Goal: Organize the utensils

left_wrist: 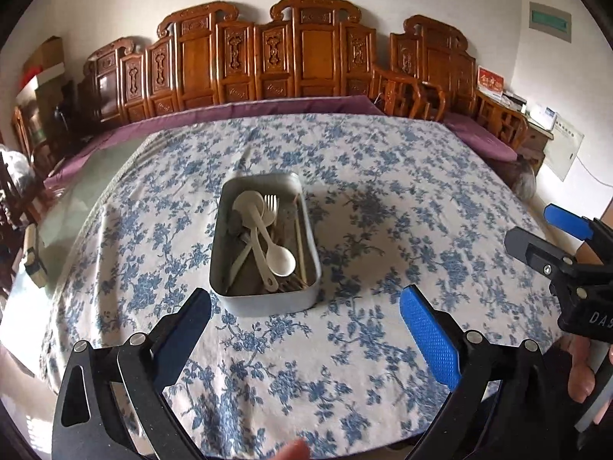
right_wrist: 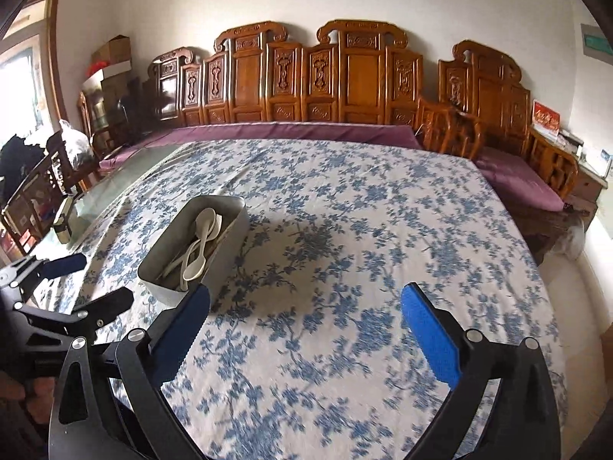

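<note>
A grey metal tray (left_wrist: 268, 304) stands in the middle of the flowered tablecloth. In it lie white plastic spoons (left_wrist: 281, 260), a white fork (left_wrist: 271, 205) and pale chopsticks (left_wrist: 299, 237), crossed over one another. My left gripper (left_wrist: 306, 295) hangs just before the tray's near end, open, with nothing between its fingers. At the right edge of the left wrist view my right gripper (left_wrist: 544, 230) is open too. In the right wrist view the tray (right_wrist: 226, 237) is to the left of my open, empty right gripper (right_wrist: 306, 291), the spoons (right_wrist: 199, 245) show inside it, and the left gripper (right_wrist: 90, 281) sits at the far left.
The blue-and-white tablecloth (left_wrist: 383, 199) covers most of the table, with bare glass (left_wrist: 76, 199) along the left side. A small dark-and-cream object (left_wrist: 34, 260) stands at the left edge. A carved wooden bench (left_wrist: 306, 61) with a purple cushion runs behind the table.
</note>
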Demonstrator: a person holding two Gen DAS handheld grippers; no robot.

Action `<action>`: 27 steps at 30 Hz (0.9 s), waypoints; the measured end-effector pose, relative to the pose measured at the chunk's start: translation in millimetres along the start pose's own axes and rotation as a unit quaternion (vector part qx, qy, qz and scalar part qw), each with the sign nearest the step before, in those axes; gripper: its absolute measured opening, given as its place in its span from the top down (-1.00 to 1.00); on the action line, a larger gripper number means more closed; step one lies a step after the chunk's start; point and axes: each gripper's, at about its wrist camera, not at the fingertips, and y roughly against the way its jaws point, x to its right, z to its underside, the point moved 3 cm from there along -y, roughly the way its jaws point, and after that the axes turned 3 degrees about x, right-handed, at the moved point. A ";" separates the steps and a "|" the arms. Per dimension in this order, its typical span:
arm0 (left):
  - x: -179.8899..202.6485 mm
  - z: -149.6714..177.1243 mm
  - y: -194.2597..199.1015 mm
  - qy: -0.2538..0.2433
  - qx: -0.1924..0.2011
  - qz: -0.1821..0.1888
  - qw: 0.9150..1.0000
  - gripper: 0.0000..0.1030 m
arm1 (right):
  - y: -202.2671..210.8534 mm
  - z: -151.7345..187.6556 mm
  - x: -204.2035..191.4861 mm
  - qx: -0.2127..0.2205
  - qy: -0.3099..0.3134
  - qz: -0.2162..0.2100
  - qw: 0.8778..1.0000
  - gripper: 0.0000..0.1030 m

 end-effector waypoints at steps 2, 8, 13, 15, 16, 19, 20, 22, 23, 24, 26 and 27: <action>1.7 -4.9 15.8 0.008 0.012 -0.002 1.000 -0.85 | 14.7 -0.1 2.5 0.011 0.002 0.004 1.000 -0.95; 5.2 -19.5 63.7 0.028 0.056 -0.001 0.998 -0.85 | 60.3 -7.8 11.0 0.046 -0.002 0.012 0.999 -0.95; 10.1 -28.5 92.0 0.034 0.076 -0.002 0.997 -0.85 | 97.1 -15.7 17.3 0.075 -0.006 0.019 0.997 -0.95; 13.8 -31.2 102.0 0.029 0.084 -0.008 0.996 -0.85 | 108.8 -18.7 18.1 0.085 -0.006 0.019 0.996 -0.95; 16.0 -32.2 106.4 0.027 0.088 -0.010 0.996 -0.85 | 115.6 -20.2 19.0 0.091 -0.006 0.021 0.996 -0.95; 21.3 -36.2 120.7 0.025 0.097 -0.010 0.995 -0.85 | 132.3 -24.2 21.0 0.104 -0.011 0.022 0.994 -0.95; 22.7 -37.0 124.4 0.023 0.100 -0.011 0.995 -0.85 | 136.9 -25.0 21.4 0.108 -0.012 0.023 0.994 -0.95; 27.9 -40.7 136.5 0.015 0.111 -0.015 0.994 -0.85 | 149.1 -27.8 22.7 0.120 -0.015 0.022 0.992 -0.95; 29.8 -41.8 141.1 0.011 0.115 -0.016 0.993 -0.85 | 155.4 -29.5 23.4 0.127 -0.019 0.020 0.992 -0.95; 32.0 -43.8 148.1 0.008 0.121 -0.016 0.992 -0.85 | 161.6 -31.3 23.5 0.134 -0.022 0.019 0.991 -0.95; 35.2 -47.6 162.0 0.005 0.134 -0.018 0.991 -0.85 | 174.6 -34.4 23.3 0.147 -0.022 0.021 0.989 -0.95; 36.2 -49.0 168.1 0.004 0.140 -0.018 0.990 -0.85 | 179.3 -35.8 22.7 0.152 -0.021 0.022 0.988 -0.95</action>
